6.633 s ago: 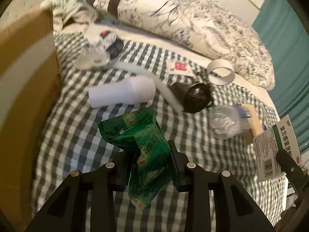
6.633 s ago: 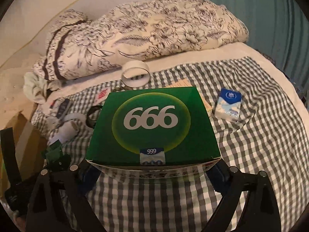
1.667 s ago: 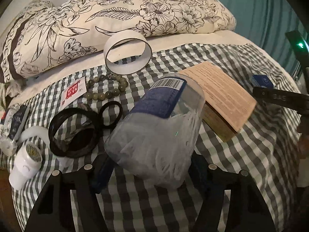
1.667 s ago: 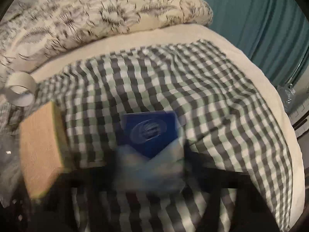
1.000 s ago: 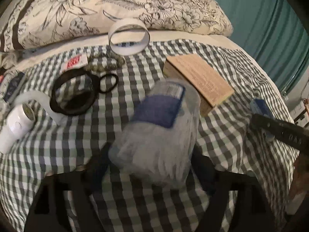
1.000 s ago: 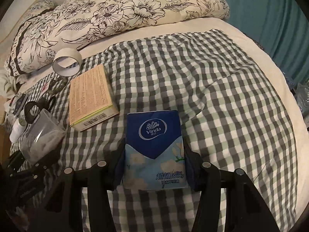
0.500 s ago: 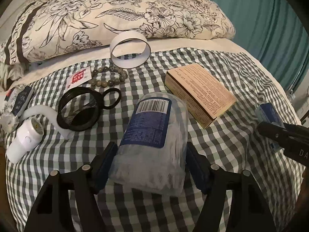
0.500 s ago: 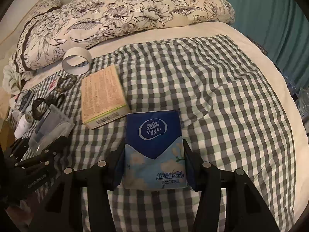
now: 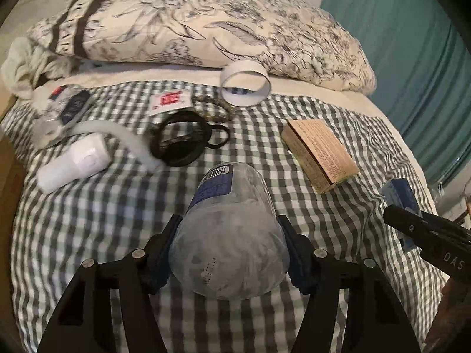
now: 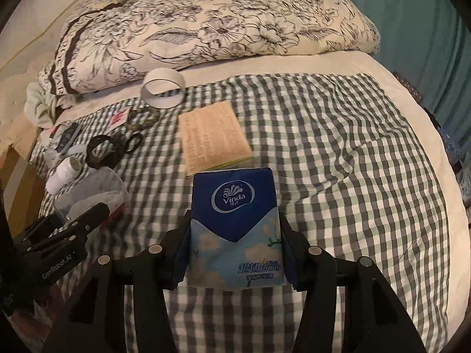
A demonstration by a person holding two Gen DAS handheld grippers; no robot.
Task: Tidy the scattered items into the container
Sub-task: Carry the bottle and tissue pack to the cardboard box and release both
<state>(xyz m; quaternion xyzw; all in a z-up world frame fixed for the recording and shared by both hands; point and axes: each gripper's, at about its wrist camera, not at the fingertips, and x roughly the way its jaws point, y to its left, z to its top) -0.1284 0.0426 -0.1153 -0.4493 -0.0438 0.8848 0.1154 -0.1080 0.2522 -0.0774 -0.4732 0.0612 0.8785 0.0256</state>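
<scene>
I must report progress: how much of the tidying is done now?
Done: cannot tell; no container shows. In hand: the left gripper, jaws closing, holds the jar; the right gripper grips the tissue pack. Left on the bed: tape ring, box, beads, black rings, white bottle.

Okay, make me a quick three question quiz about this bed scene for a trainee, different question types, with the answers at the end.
1. True or false: the right tool grips a blue tissue pack.
2. What lies between the closing left tool pads? A) clear plastic jar B) green box C) remote
3. Fill in: the white tape ring lies just below the floral ____.

Key: 1 true; 2 A; 3 pillow.
</scene>
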